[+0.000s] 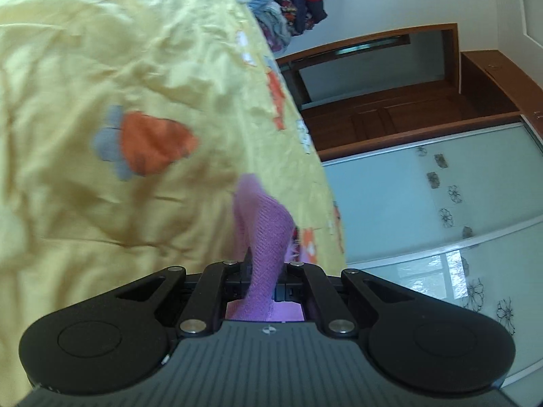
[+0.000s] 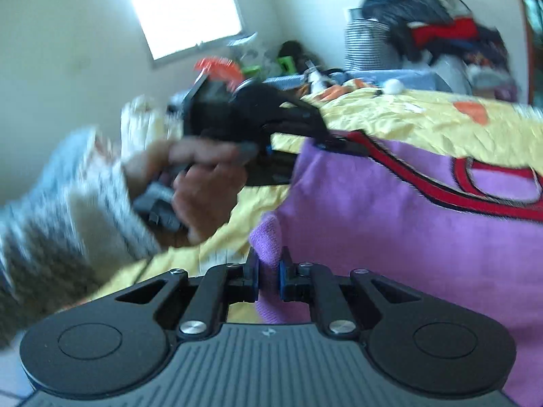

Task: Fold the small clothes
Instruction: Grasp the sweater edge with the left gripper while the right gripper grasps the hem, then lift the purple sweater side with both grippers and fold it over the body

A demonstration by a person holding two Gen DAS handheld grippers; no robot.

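Note:
A purple knit garment (image 2: 390,224) with a red and black print hangs stretched between my two grippers above a yellow bedspread (image 1: 101,101). My left gripper (image 1: 266,271) is shut on a ribbed edge of the purple garment (image 1: 268,234). My right gripper (image 2: 269,271) is shut on another ribbed edge of it. In the right wrist view the left gripper (image 2: 336,142) shows from the side, held by a hand (image 2: 203,183), pinching the garment's upper corner.
The bedspread (image 2: 424,118) has orange carrot prints. A pile of clothes (image 2: 434,27) sits at the bed's far end; it also shows in the left wrist view (image 1: 292,3). A wardrobe with glass sliding doors (image 1: 424,203) stands beside the bed. Clutter (image 2: 258,68) lies under a window.

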